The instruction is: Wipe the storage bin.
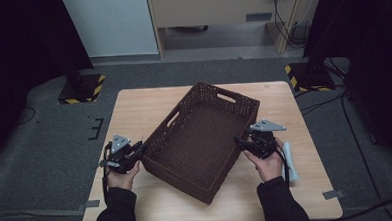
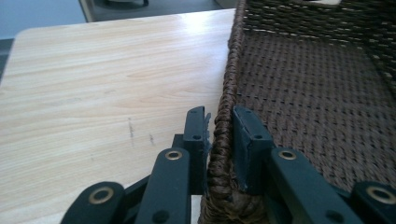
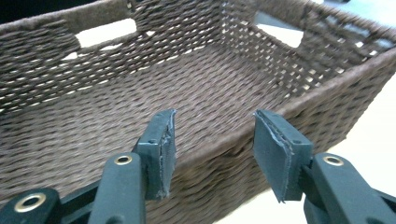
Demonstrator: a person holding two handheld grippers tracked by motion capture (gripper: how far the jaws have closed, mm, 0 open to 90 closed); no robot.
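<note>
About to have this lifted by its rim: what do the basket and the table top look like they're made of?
Basket: dark brown woven cord, perhaps paper rope or wicker, matte; twisted strands and open weave show at the rim that the left gripper clamps.
Table: pale wood or wood-look laminate, smooth with a slight sheen; grain lines show in the left gripper view.

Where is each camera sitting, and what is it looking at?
High view: above the table, looking forward and down on the basket; both forearms and hands show.
Left gripper view: rides the left gripper, looking along its jaws, shut on the basket's rim.
Right gripper view: rides the right gripper, looking into the basket; open jaws show.
All three share the basket.
</note>
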